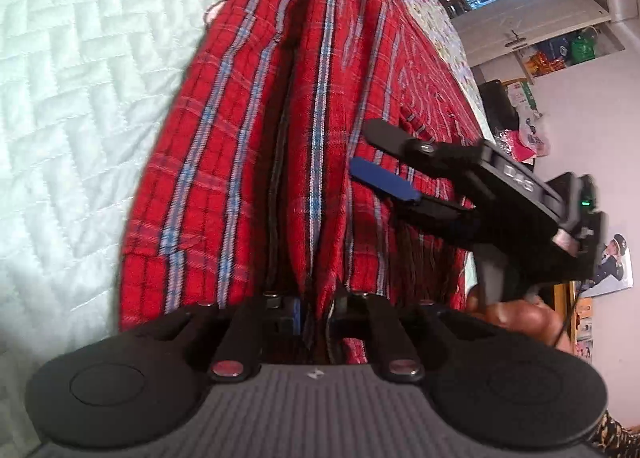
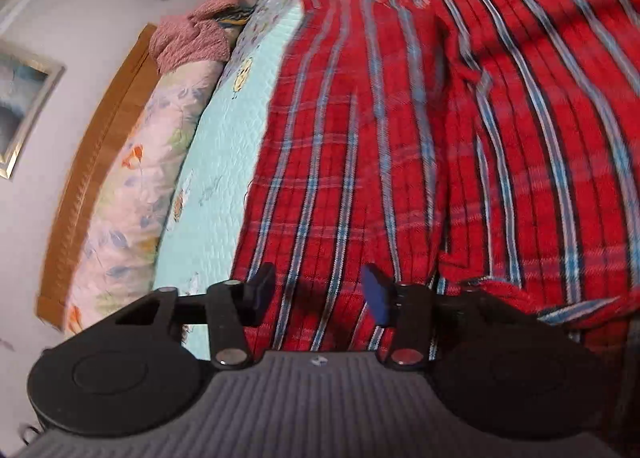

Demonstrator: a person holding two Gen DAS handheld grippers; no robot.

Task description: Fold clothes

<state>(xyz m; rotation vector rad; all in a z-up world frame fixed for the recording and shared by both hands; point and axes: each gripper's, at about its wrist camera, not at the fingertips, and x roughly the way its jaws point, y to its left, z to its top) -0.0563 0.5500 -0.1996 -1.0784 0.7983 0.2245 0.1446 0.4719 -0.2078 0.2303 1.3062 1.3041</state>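
Because it's soft flannel, the red plaid shirt [image 1: 256,146] lying spread on the bed's pale quilt [image 1: 80,98] looks light and floppy, likely to sag and bunch, so hems and edges are the places to pinch. Left claw [image 1: 314,318] is clamped on a gathered ridge of the cloth at its near edge, angled down. Right claw [image 2: 316,290] hangs with jaws apart just over the fabric, nothing between them, tilted downward; seen from the left, it reaches in from the side.
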